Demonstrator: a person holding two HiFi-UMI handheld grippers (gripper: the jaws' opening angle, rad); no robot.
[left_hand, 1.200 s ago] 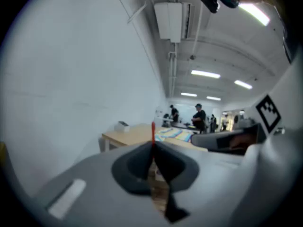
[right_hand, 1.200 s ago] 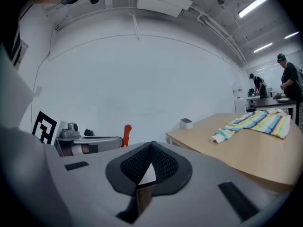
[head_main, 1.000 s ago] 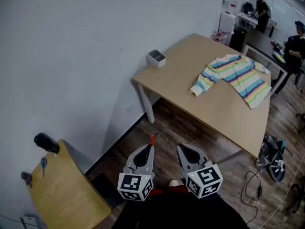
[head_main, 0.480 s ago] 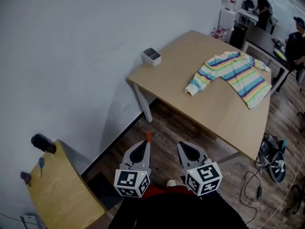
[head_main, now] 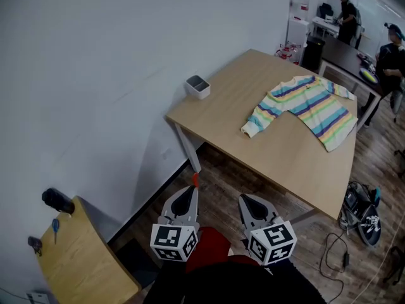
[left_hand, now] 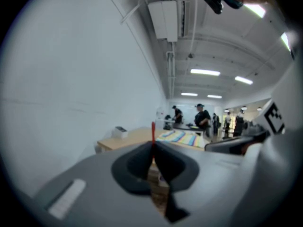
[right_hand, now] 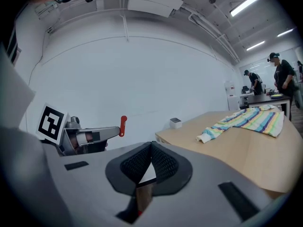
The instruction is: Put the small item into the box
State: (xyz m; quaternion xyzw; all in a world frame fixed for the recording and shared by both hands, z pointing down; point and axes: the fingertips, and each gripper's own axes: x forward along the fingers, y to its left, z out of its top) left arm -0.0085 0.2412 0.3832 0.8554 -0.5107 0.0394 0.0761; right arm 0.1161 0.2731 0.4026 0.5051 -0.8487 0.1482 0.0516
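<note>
Our left claw (head_main: 192, 190) grips the small red item (head_main: 195, 180) by its lower end, well apart from the box (head_main: 197, 86) on the counter's (head_main: 297, 163) far corner. Our right claw (head_main: 244, 200) is clenched and empty. We should step closer and release only above the box's opening.

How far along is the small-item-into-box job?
Done: the small red item is picked up, pinched in the left gripper. In hand: the carry, with both grippers over the floor, short of the table. Left: reach the box at the table's corner by the wall and drop it in. The right gripper is shut and empty.
</note>
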